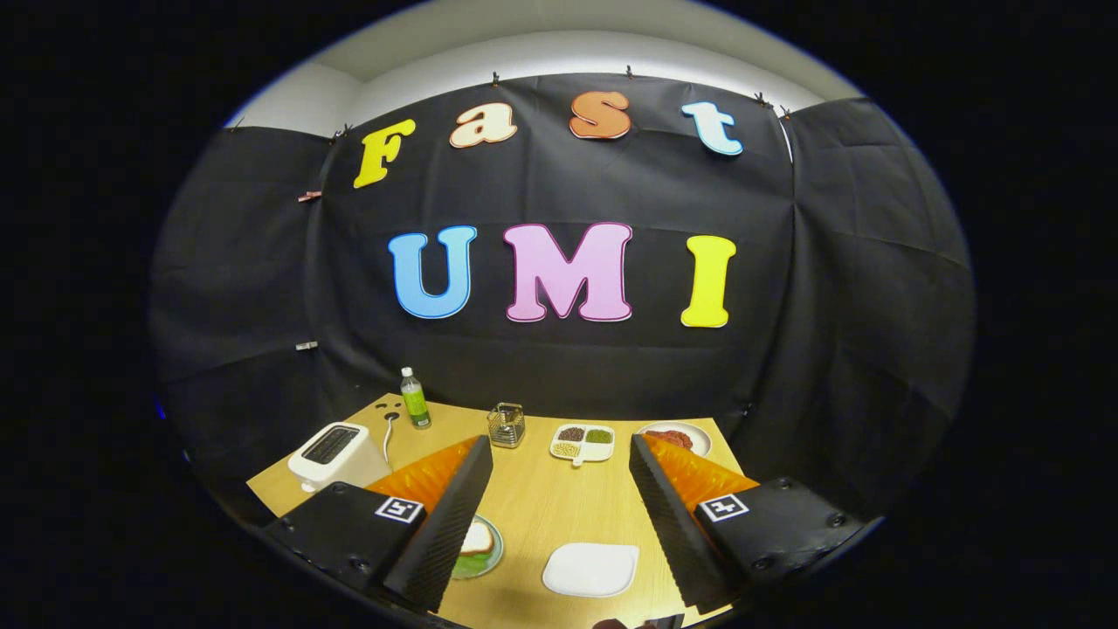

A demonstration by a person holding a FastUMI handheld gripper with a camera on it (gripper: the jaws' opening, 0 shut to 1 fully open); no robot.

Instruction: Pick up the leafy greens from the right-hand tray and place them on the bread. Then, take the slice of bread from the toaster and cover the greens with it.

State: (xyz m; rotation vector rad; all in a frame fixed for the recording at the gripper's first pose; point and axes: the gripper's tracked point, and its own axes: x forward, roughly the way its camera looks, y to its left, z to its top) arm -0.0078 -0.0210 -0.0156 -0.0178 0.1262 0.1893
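My gripper is open and held high above a wooden table, with nothing between its fingers. Below the left finger, a greenish plate holds a slice of bread with leafy greens showing under its near edge; the finger hides part of the plate. A bare white tray lies to the right of that plate, between the fingers. The white toaster stands beyond the left finger at the table's left side. Its slot looks dark, and I cannot tell what is in it.
Along the table's far side stand a green bottle, a wire holder, a divided white dish of grains and a plate of red food. Black cloth walls close in behind and on both sides.
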